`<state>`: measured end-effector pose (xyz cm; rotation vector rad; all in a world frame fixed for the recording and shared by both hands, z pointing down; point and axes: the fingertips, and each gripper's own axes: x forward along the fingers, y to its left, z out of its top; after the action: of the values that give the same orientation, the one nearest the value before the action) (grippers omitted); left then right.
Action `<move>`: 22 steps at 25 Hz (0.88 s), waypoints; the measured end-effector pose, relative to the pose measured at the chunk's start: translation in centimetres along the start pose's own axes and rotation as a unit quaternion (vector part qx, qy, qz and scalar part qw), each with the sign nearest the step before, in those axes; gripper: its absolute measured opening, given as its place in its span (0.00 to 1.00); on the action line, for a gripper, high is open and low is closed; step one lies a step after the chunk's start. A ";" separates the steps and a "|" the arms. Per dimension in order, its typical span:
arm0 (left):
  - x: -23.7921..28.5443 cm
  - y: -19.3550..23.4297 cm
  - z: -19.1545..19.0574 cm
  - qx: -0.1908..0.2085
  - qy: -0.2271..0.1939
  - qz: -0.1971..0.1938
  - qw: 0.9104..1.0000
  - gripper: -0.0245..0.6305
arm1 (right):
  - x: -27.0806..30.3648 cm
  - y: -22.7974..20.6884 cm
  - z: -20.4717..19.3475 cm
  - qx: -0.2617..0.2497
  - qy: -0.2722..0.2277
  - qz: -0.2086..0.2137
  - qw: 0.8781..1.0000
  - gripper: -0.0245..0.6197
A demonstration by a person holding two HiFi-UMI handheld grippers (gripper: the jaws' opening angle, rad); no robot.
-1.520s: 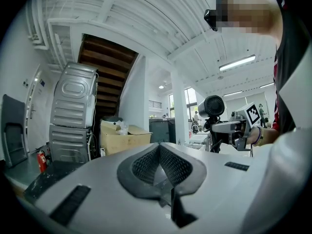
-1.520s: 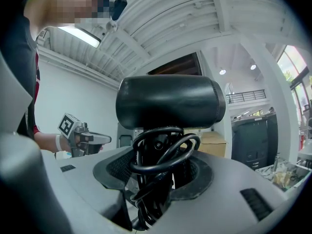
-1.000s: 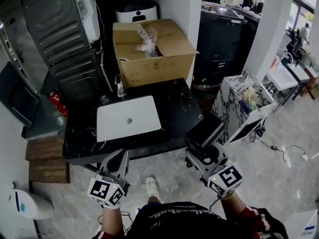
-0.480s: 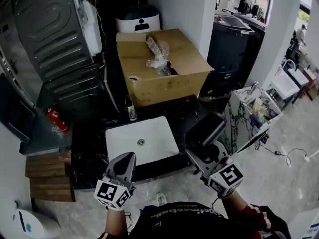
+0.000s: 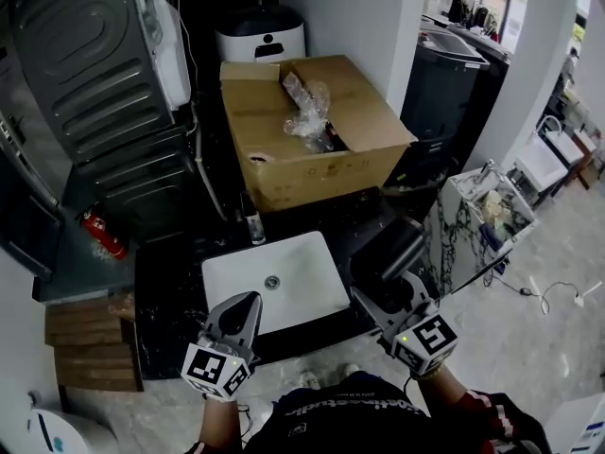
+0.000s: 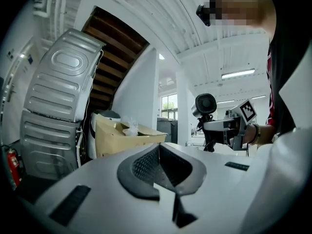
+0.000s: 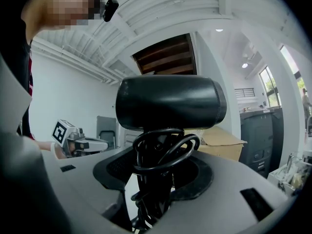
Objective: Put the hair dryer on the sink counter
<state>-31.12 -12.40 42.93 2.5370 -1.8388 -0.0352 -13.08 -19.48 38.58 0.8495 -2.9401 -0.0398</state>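
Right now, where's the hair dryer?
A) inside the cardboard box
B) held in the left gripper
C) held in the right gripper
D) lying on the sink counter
C: the right gripper view shows the right gripper clamped on the handle of the hair dryer, with the cord coiled round it. The left gripper has nothing between its jaws.

The black counter (image 5: 166, 284) holds a white basin (image 5: 295, 270) and a faucet (image 5: 250, 225).
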 end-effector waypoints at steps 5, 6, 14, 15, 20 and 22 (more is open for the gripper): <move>3.1 -0.8 -0.1 -0.008 0.003 -0.007 1.000 0.06 | 1.0 -2.5 -0.3 0.009 0.007 -0.006 1.000 0.41; 3.7 -1.0 -0.1 -0.009 0.002 -0.007 1.000 0.06 | 1.1 -3.1 -0.3 0.015 0.007 -0.008 1.000 0.41; 10.3 -2.2 0.7 -0.013 -0.008 -0.021 1.000 0.06 | -0.4 -8.2 -1.4 0.011 0.020 -0.030 0.999 0.41; 11.4 -2.8 0.8 -0.013 -0.008 -0.030 0.999 0.06 | -0.9 -9.2 -1.5 0.011 0.027 -0.042 0.999 0.41; 16.3 -6.4 0.9 0.014 -0.001 -0.079 0.997 0.06 | -3.6 -13.2 -2.0 0.014 0.031 -0.081 0.996 0.41; 17.9 -8.3 0.6 0.033 0.003 -0.101 0.994 0.06 | -4.5 -14.3 -2.3 0.022 0.033 -0.095 0.995 0.41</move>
<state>-17.72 -26.80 41.95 2.7539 -1.6003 0.0322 -1.47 -29.22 39.93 1.1105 -2.7992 0.0404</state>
